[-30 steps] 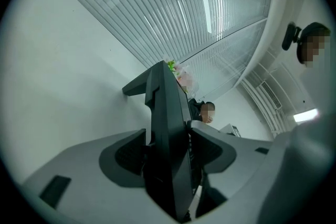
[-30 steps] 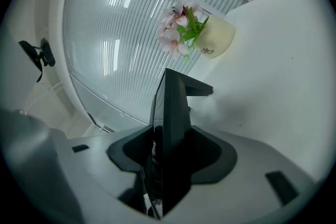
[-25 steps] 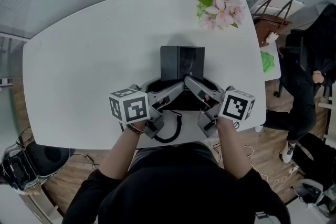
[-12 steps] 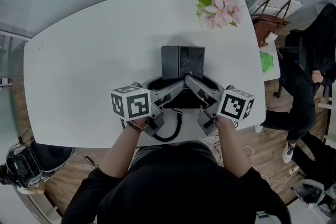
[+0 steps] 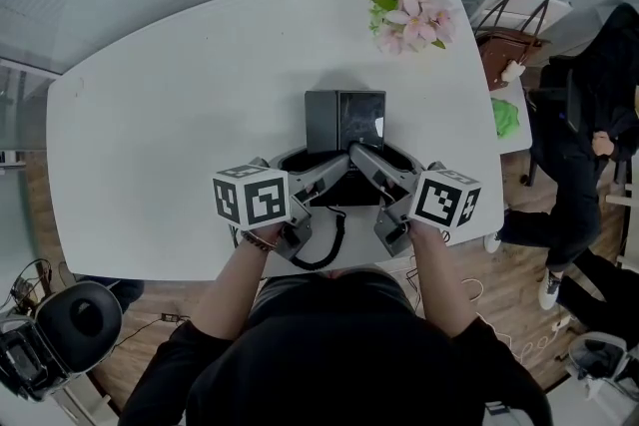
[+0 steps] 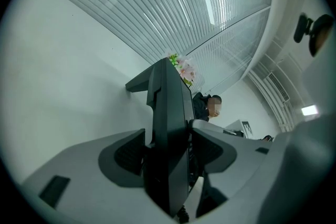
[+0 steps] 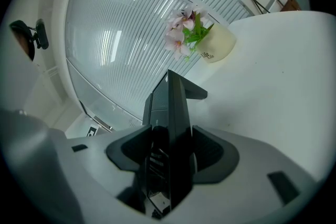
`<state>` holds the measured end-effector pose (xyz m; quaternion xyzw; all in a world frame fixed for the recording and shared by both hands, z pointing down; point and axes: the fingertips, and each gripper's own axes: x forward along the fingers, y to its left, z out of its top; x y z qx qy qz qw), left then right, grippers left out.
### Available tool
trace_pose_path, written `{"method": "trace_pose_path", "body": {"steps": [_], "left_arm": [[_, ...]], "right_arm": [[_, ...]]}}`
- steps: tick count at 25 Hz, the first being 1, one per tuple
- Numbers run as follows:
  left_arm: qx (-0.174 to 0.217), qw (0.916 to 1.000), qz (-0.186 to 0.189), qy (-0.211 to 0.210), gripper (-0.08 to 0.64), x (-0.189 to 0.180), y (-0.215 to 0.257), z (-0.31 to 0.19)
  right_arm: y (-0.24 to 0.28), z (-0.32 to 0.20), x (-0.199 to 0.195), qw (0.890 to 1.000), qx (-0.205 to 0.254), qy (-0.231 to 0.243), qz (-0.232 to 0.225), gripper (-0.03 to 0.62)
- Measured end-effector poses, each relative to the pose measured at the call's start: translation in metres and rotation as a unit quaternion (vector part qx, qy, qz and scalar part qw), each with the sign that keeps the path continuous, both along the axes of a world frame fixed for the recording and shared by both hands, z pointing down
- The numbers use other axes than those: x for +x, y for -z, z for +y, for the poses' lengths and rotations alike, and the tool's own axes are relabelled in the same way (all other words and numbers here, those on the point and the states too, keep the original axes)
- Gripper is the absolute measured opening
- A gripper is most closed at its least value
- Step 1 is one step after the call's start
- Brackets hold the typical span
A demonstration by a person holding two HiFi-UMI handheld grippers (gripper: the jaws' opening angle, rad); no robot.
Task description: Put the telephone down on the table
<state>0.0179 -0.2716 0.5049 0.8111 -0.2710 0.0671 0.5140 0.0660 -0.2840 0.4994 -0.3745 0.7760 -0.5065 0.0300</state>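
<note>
item: telephone (image 5: 344, 120), black, desk type, with an upright back panel and a low, wide front part. location: near half of the white table (image 5: 180, 115), about midway across and close to the front edge; in both gripper views its rear foot appears to meet the table top, though the underside cannot be made out. attached: black coiled cord (image 5: 324, 254), looping off the near edge between the two hands. item: left gripper (image 5: 334, 167), coming in from the near left and tilted slightly down, marker cube (image 5: 250, 198) on top. its view shows the telephone edge-on, running straight up the middle between the jaws; the dark pads (image 6: 128, 152) sit against either face of the black slab, closed on it. item: right gripper (image 5: 367, 165), coming in from the near right as a mirror of the first, with its own cube (image 5: 449, 200). its jaws have just been opening and stand wide; the telephone's edge fills the space between them, and both pads (image 7: 207, 152) look to be touching it, with no clear gap on either side. the two sets of jaw tips almost meet over the front middle of the telephone. other contents: pink flowers (image 5: 411, 5) in a pale vase (image 7: 218, 42) at the far right corner, well apart from the telephone; brown handbag (image 5: 514, 40) on a surface beyond the right edge; a person in dark clothes (image 5: 589, 145) beside it.
</note>
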Motion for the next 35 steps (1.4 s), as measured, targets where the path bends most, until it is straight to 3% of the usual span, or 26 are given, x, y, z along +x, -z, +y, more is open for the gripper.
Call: {"method": "trace_pose_path", "body": {"steps": [9, 15, 22, 27, 31, 35], "left_arm": [[0.006, 0.9997, -0.021, 0.01, 0.287, -0.004, -0.003, 0.001], [0.026, 0.9977, -0.06, 0.018, 0.287, -0.01, -0.008, -0.002], [0.039, 0.9965, -0.07, 0.023, 0.285, -0.012, -0.007, -0.003], [0.051, 0.9952, -0.08, 0.021, 0.287, -0.012, -0.007, -0.003], [0.059, 0.9943, -0.086, 0.022, 0.287, -0.013, -0.006, -0.002], [0.082, 0.9893, -0.118, 0.027, 0.287, -0.018, -0.002, -0.003]], "right_arm": [[-0.003, 0.001, -0.002, 1.0, 0.002, 0.003, 0.016, 0.232], [-0.003, 0.001, -0.004, 1.0, 0.004, 0.005, 0.024, 0.265], [-0.003, 0.001, -0.003, 0.999, 0.005, 0.002, 0.034, 0.272], [-0.004, 0.001, -0.001, 0.997, 0.029, 0.005, 0.074, 0.267], [-0.002, 0.002, 0.002, 0.997, 0.031, 0.002, 0.072, 0.267], [0.008, 0.0, 0.007, 0.994, 0.055, -0.007, 0.097, 0.272]]}}
